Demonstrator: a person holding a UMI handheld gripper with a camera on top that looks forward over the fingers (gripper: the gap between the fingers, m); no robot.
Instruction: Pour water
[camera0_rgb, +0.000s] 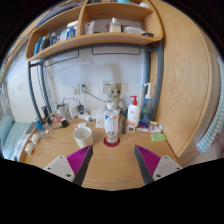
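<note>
Beyond the two fingers, on a wooden table (110, 165), stand the things for pouring. Nearest is a white cup (83, 136), upright, a little ahead of the left finger (68, 164) and slightly outside the gap. Just beside the cup, toward the middle, stands a clear water bottle (111, 127) with a label around its body; it is upright, with its cap on. A white spray bottle (133, 113) with a red nozzle stands near it on the other side, and further that way some small coloured items (152, 127) lie at the table's back edge, too small to tell apart.

The claw (110, 160) is spread wide, with its magenta pads (148, 158) facing each other across bare table, and nothing is held between them. Both the cup and the water bottle rest on the table on their own, well clear of the fingertips.

Behind the table rises a white wall with cables (75, 95) hanging down it. Above, a wooden shelf (95, 42) carries several objects. A wooden panel (190, 80) closes the scene on the right.
</note>
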